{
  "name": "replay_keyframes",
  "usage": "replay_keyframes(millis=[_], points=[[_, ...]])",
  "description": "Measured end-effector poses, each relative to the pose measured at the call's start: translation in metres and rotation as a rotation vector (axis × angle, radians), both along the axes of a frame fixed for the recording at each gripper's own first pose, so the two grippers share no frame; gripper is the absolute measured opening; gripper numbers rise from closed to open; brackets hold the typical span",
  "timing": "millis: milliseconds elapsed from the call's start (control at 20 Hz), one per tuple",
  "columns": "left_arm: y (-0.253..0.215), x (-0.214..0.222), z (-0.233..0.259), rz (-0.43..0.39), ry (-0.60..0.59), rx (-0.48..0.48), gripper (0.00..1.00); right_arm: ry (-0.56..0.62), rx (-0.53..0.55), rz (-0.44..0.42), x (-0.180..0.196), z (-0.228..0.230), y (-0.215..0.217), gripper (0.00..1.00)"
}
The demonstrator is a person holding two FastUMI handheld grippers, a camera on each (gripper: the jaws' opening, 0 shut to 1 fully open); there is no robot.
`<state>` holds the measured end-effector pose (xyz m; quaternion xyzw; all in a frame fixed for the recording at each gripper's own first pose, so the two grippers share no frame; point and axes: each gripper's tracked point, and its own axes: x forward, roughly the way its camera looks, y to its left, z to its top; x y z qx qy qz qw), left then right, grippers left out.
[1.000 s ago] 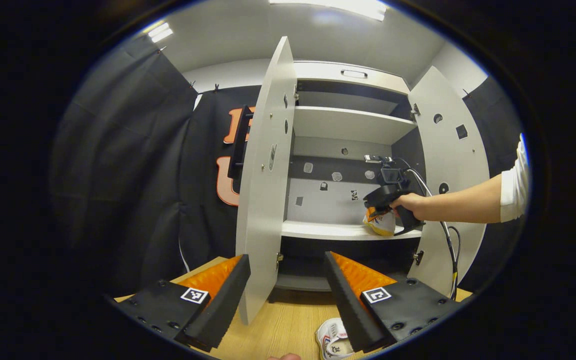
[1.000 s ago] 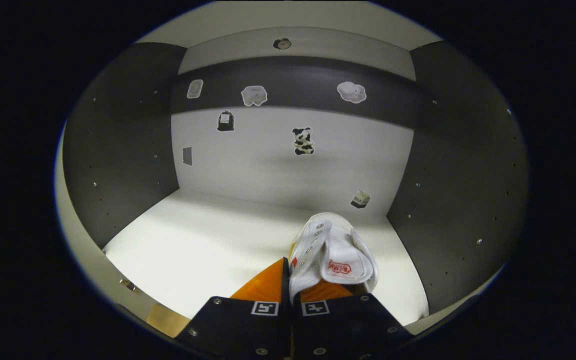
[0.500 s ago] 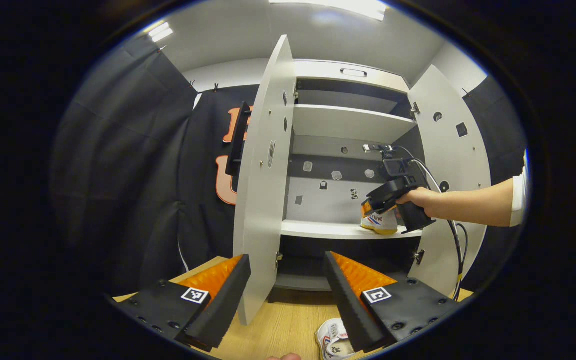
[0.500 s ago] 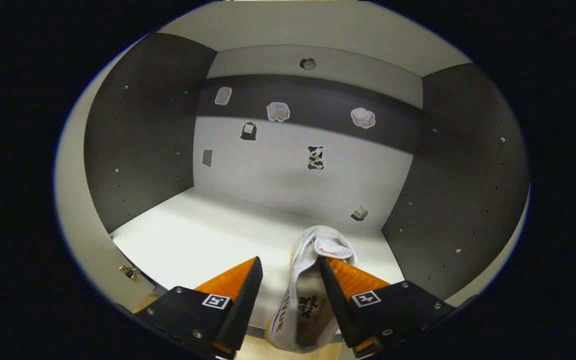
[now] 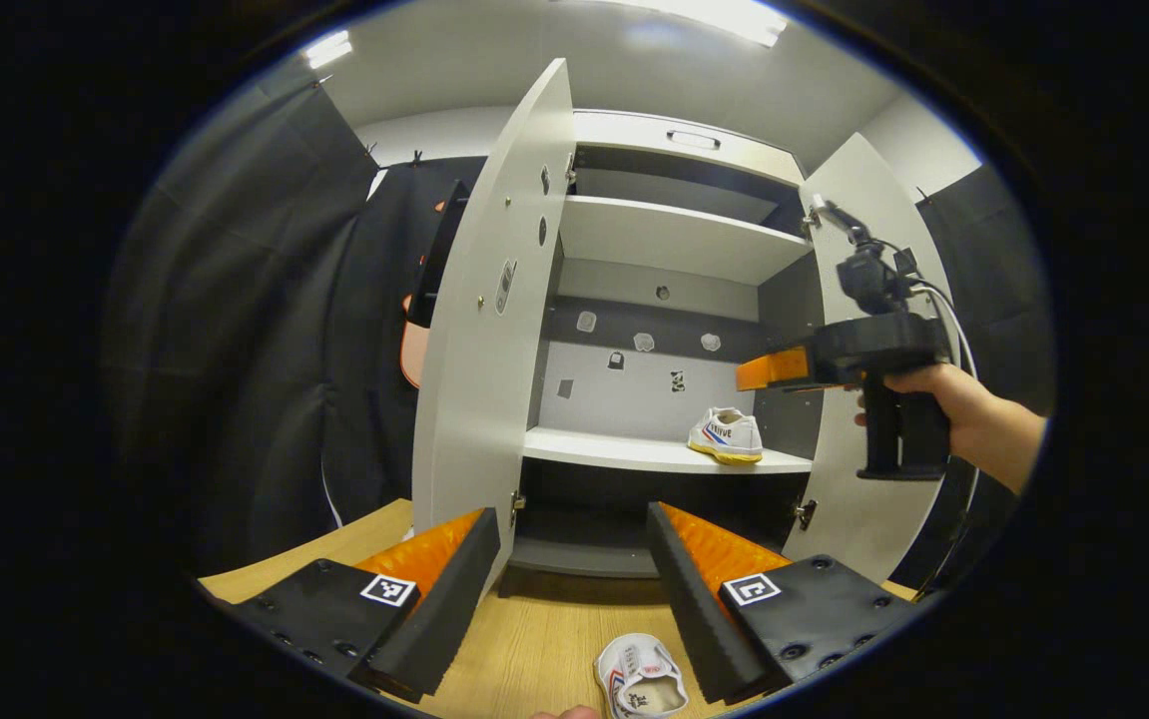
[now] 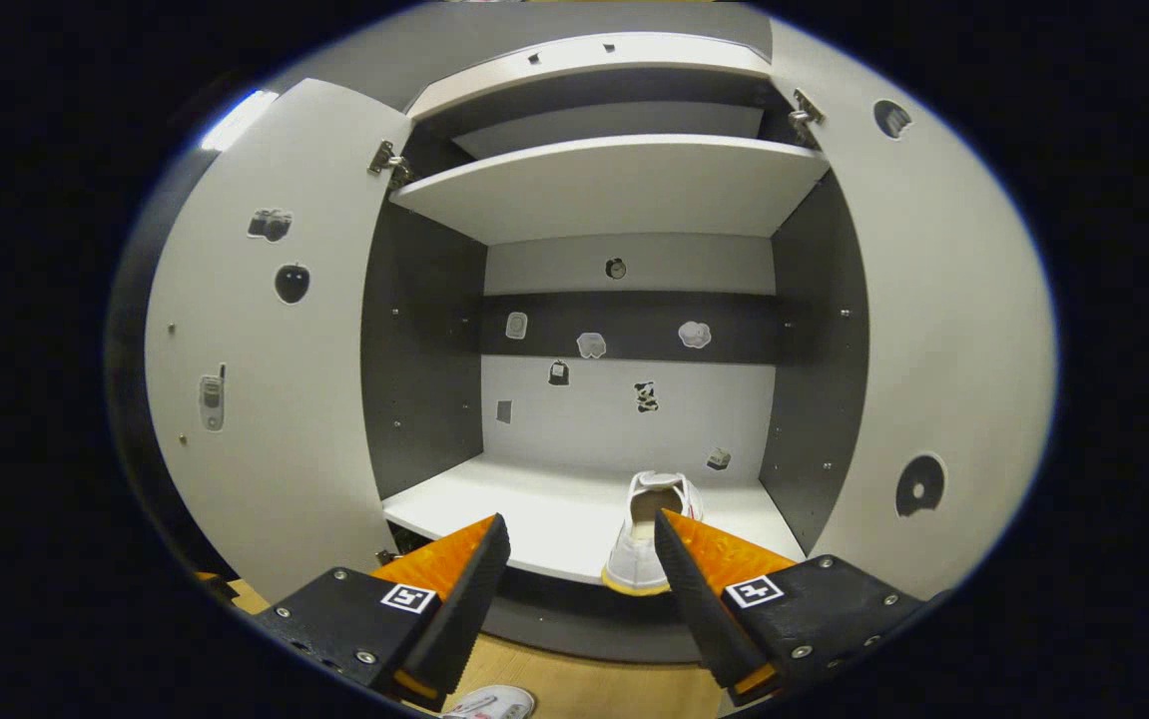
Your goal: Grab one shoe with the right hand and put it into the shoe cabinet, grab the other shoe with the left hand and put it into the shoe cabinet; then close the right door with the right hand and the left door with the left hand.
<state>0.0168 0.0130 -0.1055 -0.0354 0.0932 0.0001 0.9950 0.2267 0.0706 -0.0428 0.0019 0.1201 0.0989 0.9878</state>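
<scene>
First white canvas sneaker with a yellow sole [image 5: 726, 436] sits on the middle shelf [image 5: 634, 451] of the white two-door shoe cabinet [image 5: 674, 160], right side; right hand-held gripper [image 5: 769, 369] is outside the opening, jaws spread, holding nothing. Second white sneaker [image 5: 640, 681] lies on the wooden worktop [image 5: 544, 639] just below the left hand-held gripper [image 5: 569, 589], also wide open and empty. Step one looks done; next, left drops onto that shoe, clamps it, lifts it to the shelf.

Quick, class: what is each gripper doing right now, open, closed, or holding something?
Left gripper: open, holding nothing.
Right gripper: open, holding nothing; one shoe sits on the shelf.
</scene>
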Motion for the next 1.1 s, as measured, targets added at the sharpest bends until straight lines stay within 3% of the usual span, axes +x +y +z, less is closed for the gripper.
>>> replay_keyframes(millis=[200, 250, 300, 400, 550, 700, 800, 900, 1100], points=[[-0.003, -0.005, -0.019, -0.017, 0.050, -0.005, 0.96, -0.129, -0.016, -0.085, -0.083, -0.013, -0.030, 0.91], [-0.003, -0.008, -0.026, -0.017, 0.069, -0.005, 0.96, -0.161, -0.051, -0.119, -0.103, -0.021, -0.040, 0.85], [-0.003, -0.011, -0.037, -0.016, 0.093, -0.004, 0.96, -0.181, -0.089, -0.151, -0.123, -0.033, -0.048, 0.91], [-0.008, -0.019, -0.064, -0.029, 0.158, -0.008, 0.96, -0.160, -0.145, -0.195, -0.165, -0.065, -0.055, 0.92], [-0.024, -0.033, -0.117, -0.113, 0.307, 0.009, 0.96, -0.076, -0.122, -0.216, -0.208, -0.101, -0.056, 0.93], [-0.044, -0.058, -0.177, -0.198, 0.528, -0.026, 0.99, -0.022, -0.104, -0.221, -0.227, -0.119, -0.069, 0.94], [-0.050, -0.067, -0.212, -0.197, 0.644, -0.055, 0.97, -0.020, -0.111, -0.237, -0.227, -0.120, -0.083, 0.94], [-0.050, -0.076, -0.240, -0.176, 0.696, -0.052, 0.97, -0.030, -0.101, -0.267, -0.224, -0.117, -0.095, 0.94], [-0.063, -0.096, -0.285, -0.226, 0.837, -0.016, 1.00, -0.031, -0.084, -0.294, -0.221, -0.120, -0.109, 0.94]])
